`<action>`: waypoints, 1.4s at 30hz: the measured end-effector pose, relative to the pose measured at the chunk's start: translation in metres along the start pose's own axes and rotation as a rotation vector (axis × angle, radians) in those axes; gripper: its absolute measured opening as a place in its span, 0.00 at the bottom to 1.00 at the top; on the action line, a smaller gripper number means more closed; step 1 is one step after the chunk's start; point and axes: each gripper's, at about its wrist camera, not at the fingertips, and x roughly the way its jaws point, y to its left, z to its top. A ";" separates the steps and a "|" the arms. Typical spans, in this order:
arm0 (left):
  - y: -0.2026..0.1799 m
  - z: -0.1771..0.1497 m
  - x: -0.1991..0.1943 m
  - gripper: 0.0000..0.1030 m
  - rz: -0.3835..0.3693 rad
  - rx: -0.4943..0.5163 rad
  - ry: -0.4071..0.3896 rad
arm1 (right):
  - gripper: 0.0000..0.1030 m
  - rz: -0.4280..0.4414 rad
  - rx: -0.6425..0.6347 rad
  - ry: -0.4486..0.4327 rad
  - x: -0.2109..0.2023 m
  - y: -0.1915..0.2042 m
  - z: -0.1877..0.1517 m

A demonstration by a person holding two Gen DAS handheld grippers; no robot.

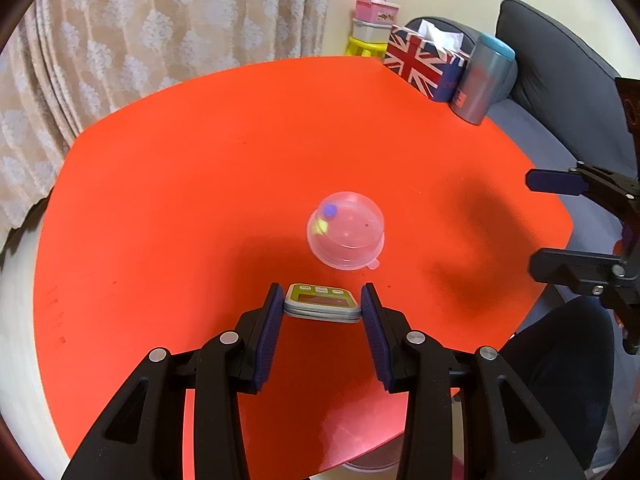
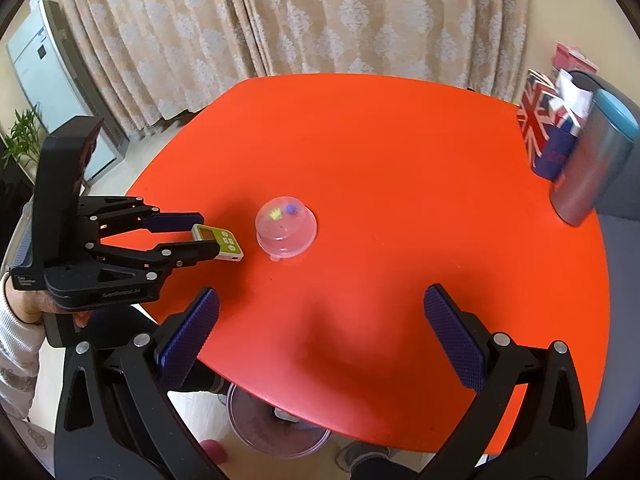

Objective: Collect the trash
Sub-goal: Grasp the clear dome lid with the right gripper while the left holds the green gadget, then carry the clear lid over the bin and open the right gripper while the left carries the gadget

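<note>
On the orange table [image 1: 200,200], near its middle, a clear plastic dome lid [image 1: 346,232] lies with its flat top up and a small tab on its rim. Small blue and yellow spots are seen through it; what they are I cannot tell. Just beside the lid, on the side closer to the person, the left gripper [image 1: 322,308] clamps a small green and white timer [image 1: 320,303] between its two blue pads, one pad on each side edge. From the right wrist view the timer [image 2: 218,242] appears lifted a little above the table surface, with a shadow under it. The right gripper [image 2: 320,332] is spread wide with nothing between its pads, and it hangs over the near edge of the table, well apart from the lid. At the far right corner of the table stand a box with a British flag pattern [image 1: 420,62] and a grey cup with a blue lid [image 1: 482,76], touching each other. Under the table a round clear bin [image 2: 276,428] shows on the floor. Behind the table hangs a beige curtain [image 2: 320,16].
</note>
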 end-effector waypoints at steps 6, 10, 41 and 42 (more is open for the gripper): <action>0.013 -0.002 -0.009 0.38 0.007 -0.022 -0.017 | 0.97 0.004 -0.040 0.024 0.021 0.010 0.017; 0.023 -0.002 -0.014 0.38 0.013 -0.036 -0.027 | 0.97 0.007 -0.062 0.041 0.037 0.016 0.028; 0.056 -0.008 -0.018 0.38 0.006 -0.086 -0.044 | 0.51 0.006 -0.171 0.145 0.113 0.043 0.051; 0.056 -0.009 -0.018 0.38 0.004 -0.085 -0.045 | 0.51 0.003 -0.170 0.140 0.111 0.042 0.051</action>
